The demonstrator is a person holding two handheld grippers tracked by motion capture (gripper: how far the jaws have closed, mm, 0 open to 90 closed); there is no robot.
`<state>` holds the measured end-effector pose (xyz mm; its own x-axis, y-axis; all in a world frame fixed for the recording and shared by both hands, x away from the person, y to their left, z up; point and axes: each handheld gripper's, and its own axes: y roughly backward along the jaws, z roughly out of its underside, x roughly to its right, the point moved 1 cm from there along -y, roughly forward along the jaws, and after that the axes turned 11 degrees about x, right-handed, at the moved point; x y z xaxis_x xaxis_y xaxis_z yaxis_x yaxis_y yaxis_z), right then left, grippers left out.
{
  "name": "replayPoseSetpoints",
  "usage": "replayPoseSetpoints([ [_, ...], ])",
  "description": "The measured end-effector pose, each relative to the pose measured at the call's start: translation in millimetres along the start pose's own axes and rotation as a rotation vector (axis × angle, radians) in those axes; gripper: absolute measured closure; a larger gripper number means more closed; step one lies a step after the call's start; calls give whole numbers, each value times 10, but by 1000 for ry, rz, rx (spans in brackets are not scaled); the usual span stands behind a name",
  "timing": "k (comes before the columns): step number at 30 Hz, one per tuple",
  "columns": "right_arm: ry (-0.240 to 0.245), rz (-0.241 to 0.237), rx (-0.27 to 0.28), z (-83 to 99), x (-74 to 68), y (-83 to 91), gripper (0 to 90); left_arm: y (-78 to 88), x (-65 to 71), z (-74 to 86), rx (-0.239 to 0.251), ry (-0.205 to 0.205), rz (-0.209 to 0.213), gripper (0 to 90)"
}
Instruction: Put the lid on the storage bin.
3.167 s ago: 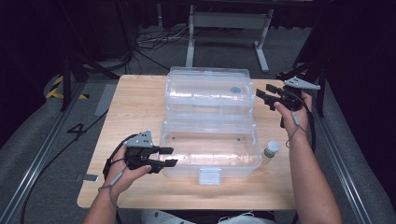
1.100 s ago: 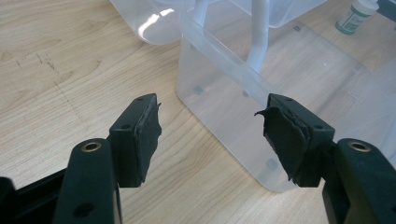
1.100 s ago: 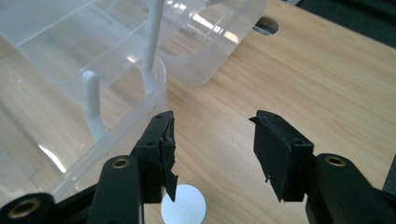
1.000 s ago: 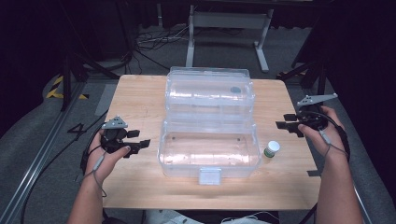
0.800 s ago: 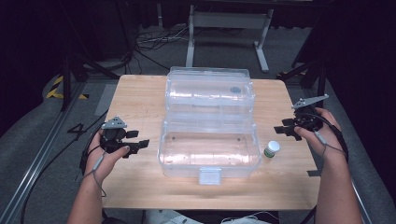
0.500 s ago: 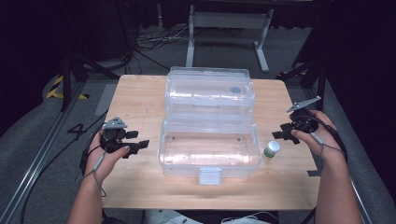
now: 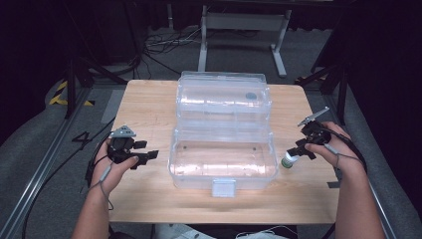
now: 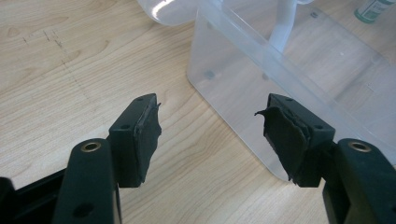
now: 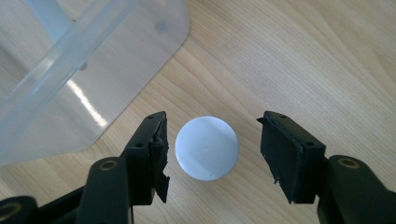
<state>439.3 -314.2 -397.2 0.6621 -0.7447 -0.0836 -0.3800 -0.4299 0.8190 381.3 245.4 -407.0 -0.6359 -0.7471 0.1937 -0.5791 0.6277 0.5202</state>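
- Dark floor with cables and metal stands surrounds a light wooden table (image 7: pixel 149 104), on which a clear plastic storage box (image 7: pixel 224 159) lies open, its hinged lid (image 7: pixel 224 97) folded back away from the person.
- Just beside the box's right end stands a small bottle with a white cap (image 9: pixel 207 147) and a greenish label, upright on the wood and apart from the box wall.
- The right gripper (image 7: pixel 300 149) is over this bottle; in the right gripper view the cap sits between the two jaws with a gap on each side, so nothing is gripped. These jaws have just been opening, and they stand wide.
- The left gripper (image 7: pixel 145 157) waits off the box's left end, jaws wide apart with nothing between them, the box's corner just ahead in the left gripper view.
- Step in hand, as I judge it: the reach for the bottle, at the point of settling the jaws around it.
- Next move probably calls for sinking a little further so the pads meet the bottle's body below the cap, then closing squarely; a slanted squeeze could tip it over.
- Both the box's base and its lid look bare apart from a dark round mark (image 7: pixel 250 94) on the lid; the bottle would likely go into the base.
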Motion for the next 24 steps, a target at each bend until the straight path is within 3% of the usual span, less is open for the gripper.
replayPoseSetpoints([
  [9, 36, -19, -64, 32, -26, -115, 404, -8, -6, 8, -6, 5, -1, 365],
  [20, 78, 9, -131, 53, -25, -286, 388, -24, -6, 16, -12, 4, 6, 364],
  [24, 86, -1, -155, 47, -47, -351, 413, -24, -8, 19, -12, 7, 6, 363],
])
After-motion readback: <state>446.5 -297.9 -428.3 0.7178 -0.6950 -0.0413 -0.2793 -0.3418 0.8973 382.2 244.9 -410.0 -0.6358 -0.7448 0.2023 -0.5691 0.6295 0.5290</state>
